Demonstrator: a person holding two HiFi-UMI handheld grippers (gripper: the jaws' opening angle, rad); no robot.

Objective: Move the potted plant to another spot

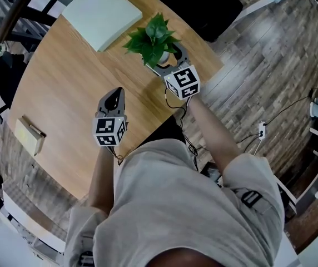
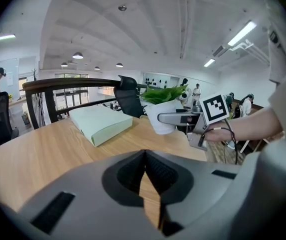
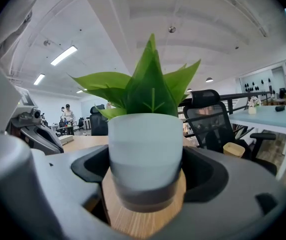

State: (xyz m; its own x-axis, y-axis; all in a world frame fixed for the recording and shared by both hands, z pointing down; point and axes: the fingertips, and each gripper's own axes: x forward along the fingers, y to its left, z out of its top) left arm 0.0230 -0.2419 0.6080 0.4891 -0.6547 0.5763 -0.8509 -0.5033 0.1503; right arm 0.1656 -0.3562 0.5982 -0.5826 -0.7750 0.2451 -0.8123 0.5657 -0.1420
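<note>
Saw the potted plant (image 1: 152, 36) near the far right edge of the round wooden worktop (image 1: 64, 88), close to a pale green box (image 1: 100, 13) but apart from it. Found the right tool (image 1: 168, 62) closed on the white pot (image 3: 145, 149), with one jaw on each side of its lower part and the green leaves (image 3: 150, 89) upright above the jaws. Could not tell the base of the pot as resting on the wood or as lifted just over it. Found the left tool (image 1: 115, 95) nearer to the person, over the middle of the worktop and well apart from the plant, with both jaws together and nothing between them. Saw only a thin strip of wood through the slit below the tips. Noticed a small yellowish block (image 1: 30, 136) near the left edge of the worktop, far from both tools. Noticed also a black office chair (image 3: 210, 119) behind the plant in the right gripper view, and a dark plank floor (image 1: 259, 77) to the right of the worktop.
</note>
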